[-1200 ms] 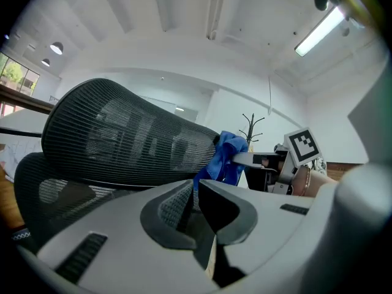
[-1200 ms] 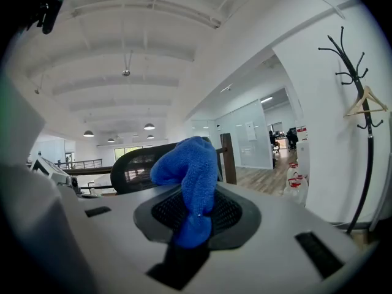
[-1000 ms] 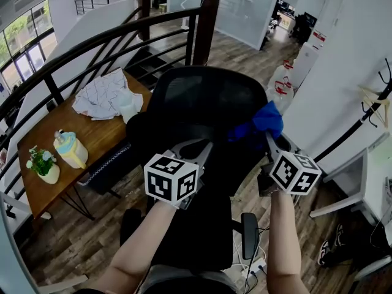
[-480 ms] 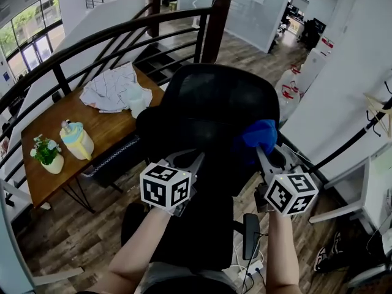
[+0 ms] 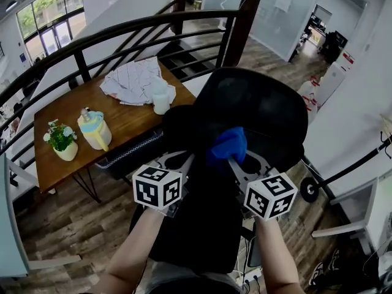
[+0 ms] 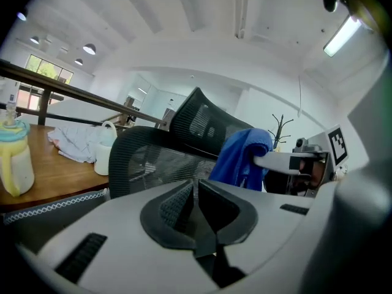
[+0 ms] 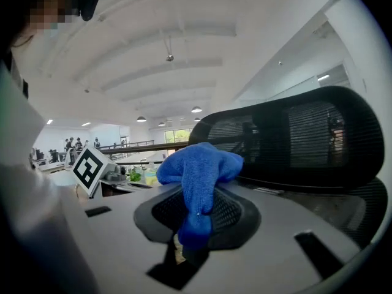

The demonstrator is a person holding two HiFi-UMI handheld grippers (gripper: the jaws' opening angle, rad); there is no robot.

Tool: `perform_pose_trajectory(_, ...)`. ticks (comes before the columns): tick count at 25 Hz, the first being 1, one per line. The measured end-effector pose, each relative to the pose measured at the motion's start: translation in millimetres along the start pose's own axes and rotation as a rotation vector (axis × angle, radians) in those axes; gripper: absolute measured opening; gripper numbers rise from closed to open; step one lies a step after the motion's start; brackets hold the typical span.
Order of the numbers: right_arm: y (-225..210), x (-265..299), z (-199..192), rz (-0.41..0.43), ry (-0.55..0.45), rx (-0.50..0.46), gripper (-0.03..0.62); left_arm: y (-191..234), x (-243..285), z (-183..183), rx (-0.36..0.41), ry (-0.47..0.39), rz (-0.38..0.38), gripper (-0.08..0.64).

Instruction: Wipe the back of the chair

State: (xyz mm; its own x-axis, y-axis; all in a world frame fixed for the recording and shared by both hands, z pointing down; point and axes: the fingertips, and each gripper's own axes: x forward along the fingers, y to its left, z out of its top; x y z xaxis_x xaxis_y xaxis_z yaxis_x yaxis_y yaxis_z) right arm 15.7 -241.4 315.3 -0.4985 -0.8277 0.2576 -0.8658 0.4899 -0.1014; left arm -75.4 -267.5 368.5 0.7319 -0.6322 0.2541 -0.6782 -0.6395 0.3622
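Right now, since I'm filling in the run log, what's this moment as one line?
left gripper: shut, empty | right gripper: shut on blue cloth | blue cloth: held at chair back, contact unclear

The chair back point(image 5: 263, 109) is fine black mesh cloth, matt, in a smooth black plastic frame. The blue cloth point(image 5: 228, 144) looks soft and fluffy, like terry. The left gripper point(image 6: 195, 185) has a matt grey plastic body, and its fingers point(image 6: 174, 204) have black ribbed pads. The table point(image 5: 125, 120) is smooth brown wood with a light shine. The floor point(image 5: 67, 237) is wooden planks.
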Motion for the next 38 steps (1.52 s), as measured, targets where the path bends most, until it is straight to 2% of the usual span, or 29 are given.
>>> perform_pose_trajectory(9,65,84,-6,0.206,0.073,-0.074,0.094,62,-25,-4,-0.062,-0.016,0.110,0.037)
perform_pose_trajectory(15,80,132,-13,0.276,0.109,-0.059,0.094,94,-35,-5,-0.097,-0.030,0.167,0.037)
perform_pose_trajectory(17,81,147,-16,0.287,0.105,-0.015,0.094,104,-35,-6,-0.110,-0.033,0.184,0.037)
perform_pose_trajectory(21,70,167,-26,0.253,0.100,0.078,0.094,110,-31,-10,-0.121,-0.027,0.188,0.037)
perform_pose_trajectory(29,29,167,-46,0.139,0.134,0.130,0.094,101,-7,-17,-0.114,0.014,0.157,0.037)
perform_pose_trajectory(38,-19,136,-56,0.048,0.121,0.182,0.095,66,26,-21,-0.078,0.061,0.092,0.037)
